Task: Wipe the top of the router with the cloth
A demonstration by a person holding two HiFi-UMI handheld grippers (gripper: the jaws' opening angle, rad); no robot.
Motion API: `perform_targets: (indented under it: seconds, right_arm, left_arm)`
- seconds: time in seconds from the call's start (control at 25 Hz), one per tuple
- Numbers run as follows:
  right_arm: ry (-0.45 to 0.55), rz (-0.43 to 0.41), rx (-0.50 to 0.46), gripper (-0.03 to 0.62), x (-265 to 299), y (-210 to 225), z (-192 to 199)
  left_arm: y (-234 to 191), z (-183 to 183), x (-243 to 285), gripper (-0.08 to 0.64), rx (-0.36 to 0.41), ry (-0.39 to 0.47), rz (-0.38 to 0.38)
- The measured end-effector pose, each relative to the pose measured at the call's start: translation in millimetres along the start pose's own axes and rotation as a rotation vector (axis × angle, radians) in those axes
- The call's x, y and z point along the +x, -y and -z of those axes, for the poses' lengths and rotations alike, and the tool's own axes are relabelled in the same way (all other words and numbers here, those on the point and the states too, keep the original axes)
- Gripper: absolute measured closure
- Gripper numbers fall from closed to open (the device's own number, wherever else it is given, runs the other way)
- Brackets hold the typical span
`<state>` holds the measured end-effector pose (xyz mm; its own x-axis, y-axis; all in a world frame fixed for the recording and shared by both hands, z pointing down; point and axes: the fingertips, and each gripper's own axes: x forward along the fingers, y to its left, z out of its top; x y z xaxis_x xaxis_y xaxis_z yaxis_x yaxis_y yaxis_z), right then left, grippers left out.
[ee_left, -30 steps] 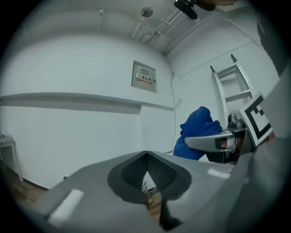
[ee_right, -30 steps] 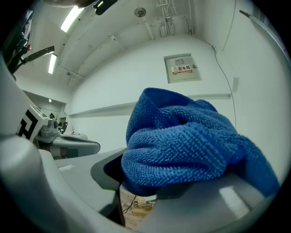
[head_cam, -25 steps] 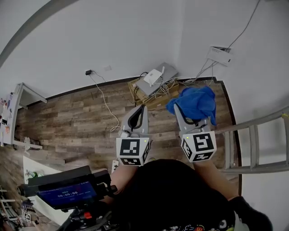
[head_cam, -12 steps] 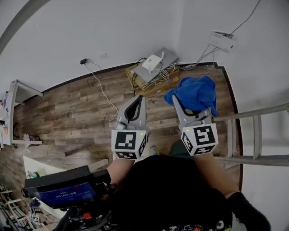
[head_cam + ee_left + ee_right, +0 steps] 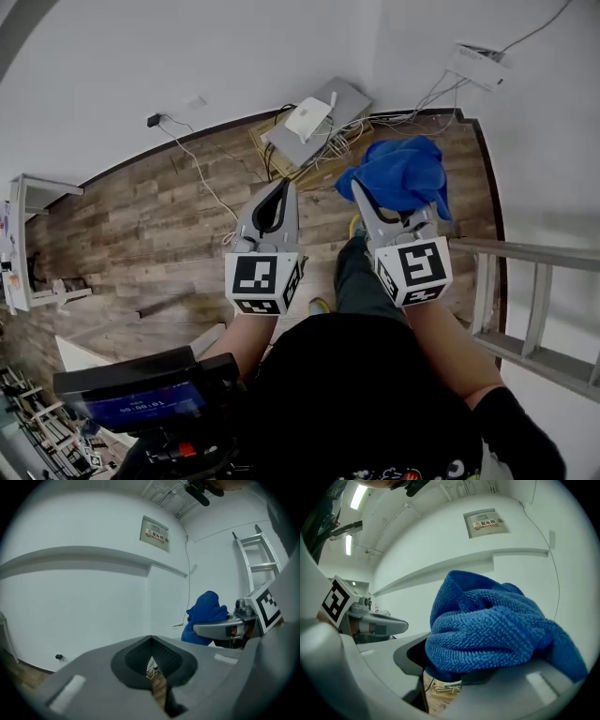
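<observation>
A white router (image 5: 309, 117) lies on a flat grey case (image 5: 339, 103) atop a cardboard box, on the floor in the room's corner. My right gripper (image 5: 360, 190) is shut on a bunched blue cloth (image 5: 400, 174), held in the air short of the router and to its right. In the right gripper view the cloth (image 5: 487, 625) bulges over the jaws and hides most of what lies beyond. My left gripper (image 5: 278, 190) hangs beside it, shut and empty. From the left gripper view (image 5: 151, 641) the cloth (image 5: 204, 617) shows at the right.
Cables (image 5: 211, 192) trail from a wall socket (image 5: 153, 120) across the wood floor to the box. A wall-mounted box (image 5: 480, 66) with wires sits above the corner. An aluminium ladder (image 5: 525, 281) leans at the right. A screen device (image 5: 141, 398) is at bottom left.
The person has stepped toward the corner; a leg and foot now show below the grippers. Both grippers stay level, the cloth still clamped in the right one.
</observation>
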<state>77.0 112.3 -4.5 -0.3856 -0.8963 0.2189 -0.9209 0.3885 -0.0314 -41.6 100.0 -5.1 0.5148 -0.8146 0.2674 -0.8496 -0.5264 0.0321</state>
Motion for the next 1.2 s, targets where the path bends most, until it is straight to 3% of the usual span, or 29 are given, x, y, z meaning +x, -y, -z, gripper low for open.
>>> perform_targets:
  seconds: [0.24,0.56,0.8,1.2]
  right_arm:
    - [-0.025,-0.110,-0.004,0.403,129.2,81.0,10.0]
    - [-0.069,-0.159,0.023,0.403,226.6,110.1,65.5]
    - [-0.099,-0.149,0.014,0.405,306.2,113.9,159.5]
    - [-0.079,-0.153,-0.028,0.410,450.3,104.0,334.5]
  left_arm:
    - [-35.2,-10.8,134.4,0.558,-0.005,-0.029,-0.082]
    - [-84.3,26.3,211.8,0.558,0.017,-0.052,-0.143]
    - [-142.8,109.9,270.6,0.558,0.008,-0.052,-0.156]
    - [-224.8,268.5,385.1,0.558,0.007,0.021,-0.108]
